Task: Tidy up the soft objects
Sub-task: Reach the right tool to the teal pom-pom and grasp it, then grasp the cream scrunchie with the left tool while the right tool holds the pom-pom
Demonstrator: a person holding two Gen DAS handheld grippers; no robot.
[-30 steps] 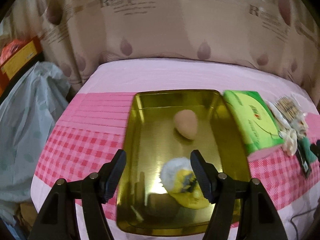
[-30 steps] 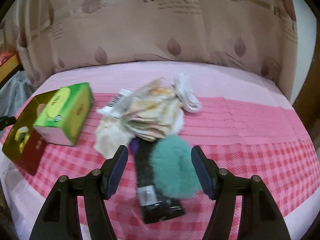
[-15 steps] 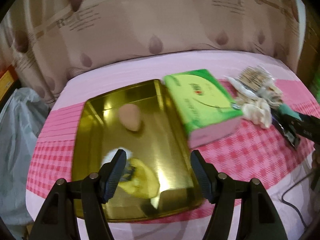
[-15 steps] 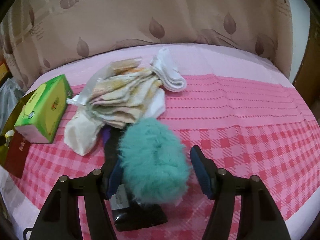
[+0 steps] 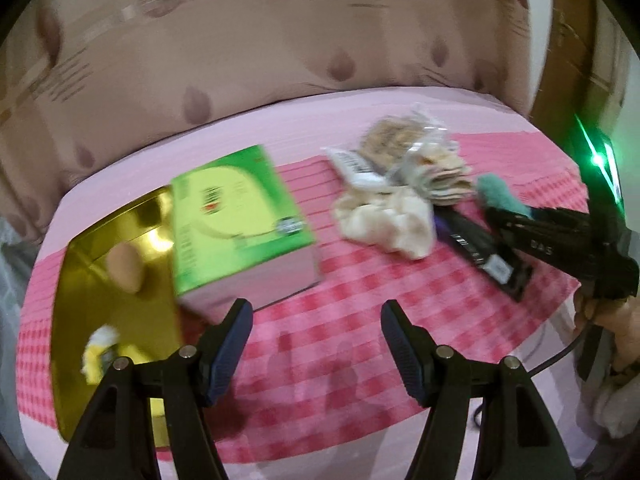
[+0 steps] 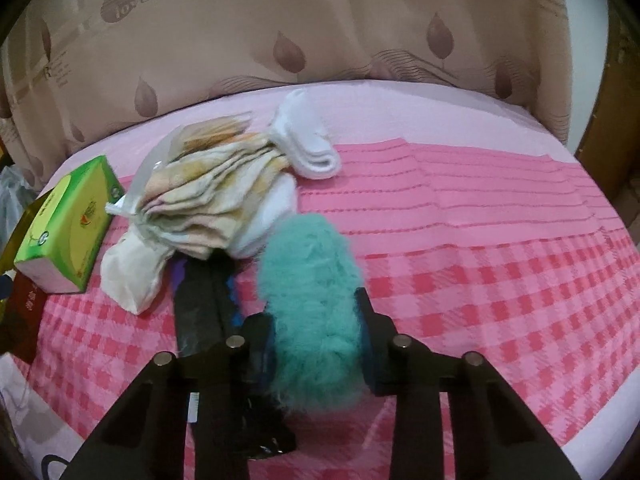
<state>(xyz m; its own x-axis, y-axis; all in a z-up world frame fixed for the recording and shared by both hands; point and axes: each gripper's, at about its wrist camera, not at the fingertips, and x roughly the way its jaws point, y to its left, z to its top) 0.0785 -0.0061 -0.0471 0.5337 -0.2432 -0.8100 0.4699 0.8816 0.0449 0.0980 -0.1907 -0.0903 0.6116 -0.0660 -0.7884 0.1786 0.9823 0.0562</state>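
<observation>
Pompom (image 6: 310, 304), teal and furry, sits at lower centre of the right wrist view, pinched across its width by our right gripper (image 6: 316, 344); squeezing the short side, we judge, lets soft fur compress for a firm hold. Its long axis runs away from the camera toward the sock pile (image 6: 216, 196) above left. Our left gripper (image 5: 316, 340) hangs open and empty over the checked cloth (image 5: 352, 328), tray (image 5: 76, 280) at left.
</observation>
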